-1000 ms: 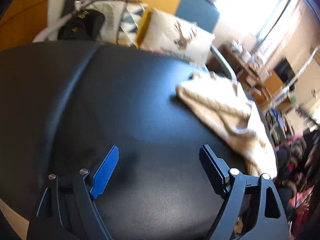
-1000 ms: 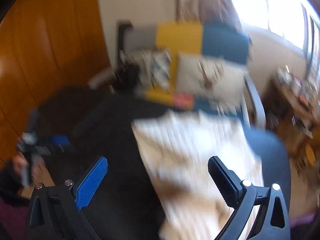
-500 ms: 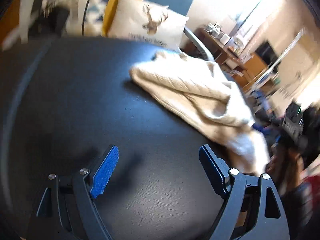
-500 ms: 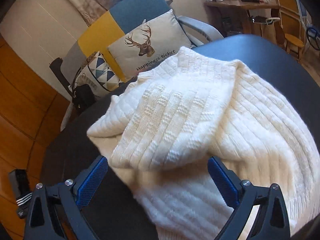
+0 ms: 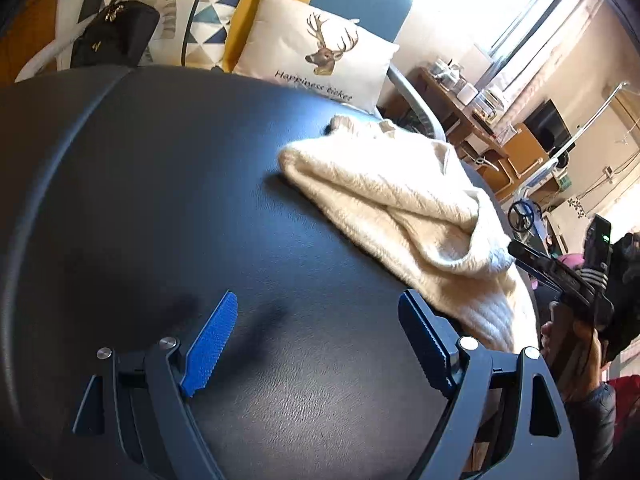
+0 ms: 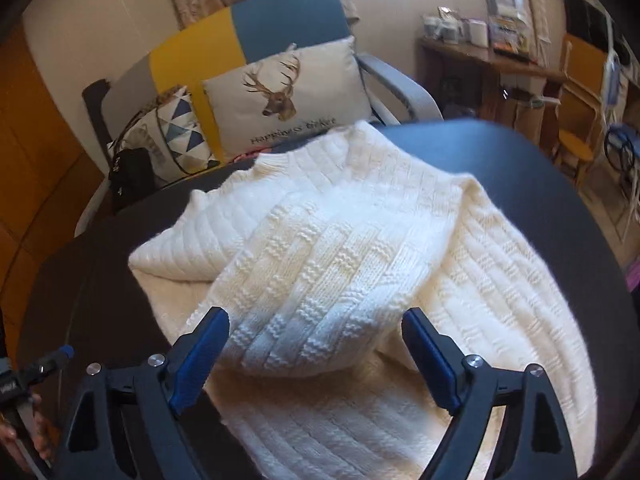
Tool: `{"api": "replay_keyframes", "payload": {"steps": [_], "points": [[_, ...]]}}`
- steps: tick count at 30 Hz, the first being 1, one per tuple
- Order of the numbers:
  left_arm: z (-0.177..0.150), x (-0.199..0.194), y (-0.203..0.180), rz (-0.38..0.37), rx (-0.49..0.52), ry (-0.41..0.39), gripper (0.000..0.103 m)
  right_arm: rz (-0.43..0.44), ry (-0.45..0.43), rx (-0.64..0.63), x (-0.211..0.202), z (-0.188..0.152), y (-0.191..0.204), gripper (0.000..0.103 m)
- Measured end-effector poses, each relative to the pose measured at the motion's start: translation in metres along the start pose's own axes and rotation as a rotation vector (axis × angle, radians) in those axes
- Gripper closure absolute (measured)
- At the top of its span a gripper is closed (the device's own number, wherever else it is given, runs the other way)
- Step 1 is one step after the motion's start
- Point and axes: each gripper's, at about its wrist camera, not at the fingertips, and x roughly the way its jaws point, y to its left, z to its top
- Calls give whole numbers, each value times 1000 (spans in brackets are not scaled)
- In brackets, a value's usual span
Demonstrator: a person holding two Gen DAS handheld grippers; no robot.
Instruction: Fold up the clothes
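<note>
Left tongs [image 5: 316, 344] hang w/ jaws spread wide, nothing between them, over bare dark worktop [image 5: 168, 200] on the left side; the cream knit sweater [image 5: 404, 208] lies to their right and further off, near the worktop's right edge, not touching them. Right tongs [image 6: 316, 360] also released, jaws apart, empty, hovering just above the near part of the sweater [image 6: 340, 264], a folded-over flap bulging up btwn the two fingers; can't tell if pads touch the knit. Sweater is partly doubled over itself, bulk in the middle, a flatter layer running out to the right and near edge. Handling, my guess: thick cable-ish knit, soft and floppy, light to medium weight, not slippery, nothing fragile; it'll sag and stretch if lifted by one point, and loose loops could snag on the ribbed pads. Best hold prob. the ribbed hem or a doubled edge/corner, pinching both layers, one tong per corner so the fold comes over evenly. Deer cushion [image 6: 288, 96] on armchair behind, far side.
</note>
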Motion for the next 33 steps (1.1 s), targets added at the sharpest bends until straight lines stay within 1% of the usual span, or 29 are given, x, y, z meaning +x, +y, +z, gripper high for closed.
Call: {"api": "replay_keyframes", "payload": {"steps": [2,3,4,6,8,9,11,12,13,14,16,17,18,19,20,22,23,24,26,28,31,33], "points": [[1,2,-5,-20,0,-13,18,76,18,-18,-2,-6,5,13],[1,4,-8,-18,5,-25,18,66,20,-51,-1,-11,12,13],[2,6,-12,-13,13,-29,18,22,17,-97,1,-17,19,13],[3,12,-17,-4,26,-20,18,-35,35,-167,7,-29,31,13],[4,19,-19,-24,18,-1,18,-15,66,-184,16,-39,36,13],[4,22,-19,-27,15,8,18,-10,71,-176,20,-43,35,13],[3,29,-20,-18,17,25,18,14,69,-104,29,-46,27,13],[3,32,-20,-17,17,33,18,29,66,-66,33,-46,22,10],[3,35,-21,-16,17,40,18,56,55,-18,37,-44,17,8],[4,39,-21,-10,19,45,18,95,40,29,39,-38,13,0],[5,46,-22,1,22,54,18,169,16,120,45,-26,5,0],[5,49,-22,3,22,58,18,192,21,148,48,-19,3,9],[5,52,-23,3,21,61,18,215,15,166,48,-12,1,47],[5,54,-23,2,20,63,18,218,12,180,47,-5,-2,62],[5,56,-24,1,21,65,18,199,2,184,43,2,-4,65],[5,60,-28,-4,36,68,18,156,-26,146,29,14,-6,75],[5,63,-31,-3,45,72,18,90,-49,114,18,21,-9,80],[6,67,-33,-1,51,76,19,41,-77,96,7,28,-14,86],[7,75,-37,-4,57,82,19,-52,-132,88,-15,44,-31,89],[8,86,-38,-10,49,88,19,-141,-199,89,-46,58,-51,89],[9,98,-39,-10,32,85,19,-222,-309,104,-101,77,-81,89],[13,103,-42,0,30,76,19,-323,-316,78,-122,86,-97,89]]}}
